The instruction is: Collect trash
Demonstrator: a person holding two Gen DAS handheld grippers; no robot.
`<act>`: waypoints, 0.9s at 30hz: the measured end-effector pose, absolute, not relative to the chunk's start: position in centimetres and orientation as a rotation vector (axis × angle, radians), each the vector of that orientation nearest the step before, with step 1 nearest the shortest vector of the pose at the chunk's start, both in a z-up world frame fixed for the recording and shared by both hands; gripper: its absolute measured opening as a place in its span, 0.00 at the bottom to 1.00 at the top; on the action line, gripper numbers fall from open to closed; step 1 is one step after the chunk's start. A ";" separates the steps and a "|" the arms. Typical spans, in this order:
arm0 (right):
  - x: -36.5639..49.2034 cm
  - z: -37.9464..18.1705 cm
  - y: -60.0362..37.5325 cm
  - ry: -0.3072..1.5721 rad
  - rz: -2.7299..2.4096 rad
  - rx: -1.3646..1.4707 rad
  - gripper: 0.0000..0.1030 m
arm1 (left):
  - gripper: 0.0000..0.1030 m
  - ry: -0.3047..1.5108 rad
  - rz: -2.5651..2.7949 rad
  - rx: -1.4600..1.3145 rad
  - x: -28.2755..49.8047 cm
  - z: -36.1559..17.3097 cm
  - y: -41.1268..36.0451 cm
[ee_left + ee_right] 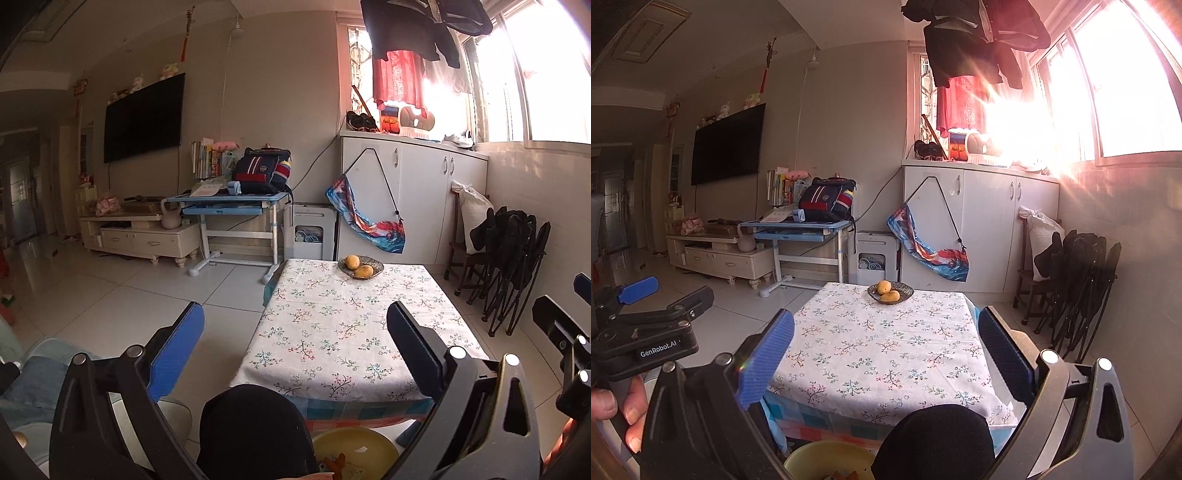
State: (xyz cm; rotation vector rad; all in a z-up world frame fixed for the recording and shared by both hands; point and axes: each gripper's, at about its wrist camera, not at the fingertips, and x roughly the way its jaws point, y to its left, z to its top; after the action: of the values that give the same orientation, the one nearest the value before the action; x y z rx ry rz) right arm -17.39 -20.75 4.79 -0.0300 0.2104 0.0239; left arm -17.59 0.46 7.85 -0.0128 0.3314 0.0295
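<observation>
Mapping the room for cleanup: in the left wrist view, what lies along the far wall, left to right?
TV → backpack on the blue desk → white cabinet → folded black chairs.

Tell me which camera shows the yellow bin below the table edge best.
Left wrist view: the yellow bin shows most of its rim and scraps inside. The right wrist view catches only a sliver, largely hidden behind the claw frame.
</observation>
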 end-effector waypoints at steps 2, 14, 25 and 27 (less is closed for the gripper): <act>-17.4 4.9 -20.7 0.208 0.025 -0.031 0.93 | 0.93 0.335 0.031 -0.015 -17.6 7.8 0.6; -17.2 5.0 -19.8 0.206 0.028 -0.048 0.93 | 0.93 0.335 0.042 -0.016 -17.8 8.2 0.9; -17.4 5.2 -19.7 0.198 0.022 -0.052 0.93 | 0.93 0.336 0.040 -0.004 -17.8 8.5 0.6; -17.4 5.3 -19.7 0.198 0.021 -0.051 0.93 | 0.93 0.334 0.039 -0.002 -17.8 8.5 0.5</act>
State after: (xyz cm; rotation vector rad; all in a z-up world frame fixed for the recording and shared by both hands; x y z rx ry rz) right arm -17.41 -19.70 5.26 -0.0514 0.1979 0.0214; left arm -17.85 0.52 8.45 -0.0022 0.3340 0.0391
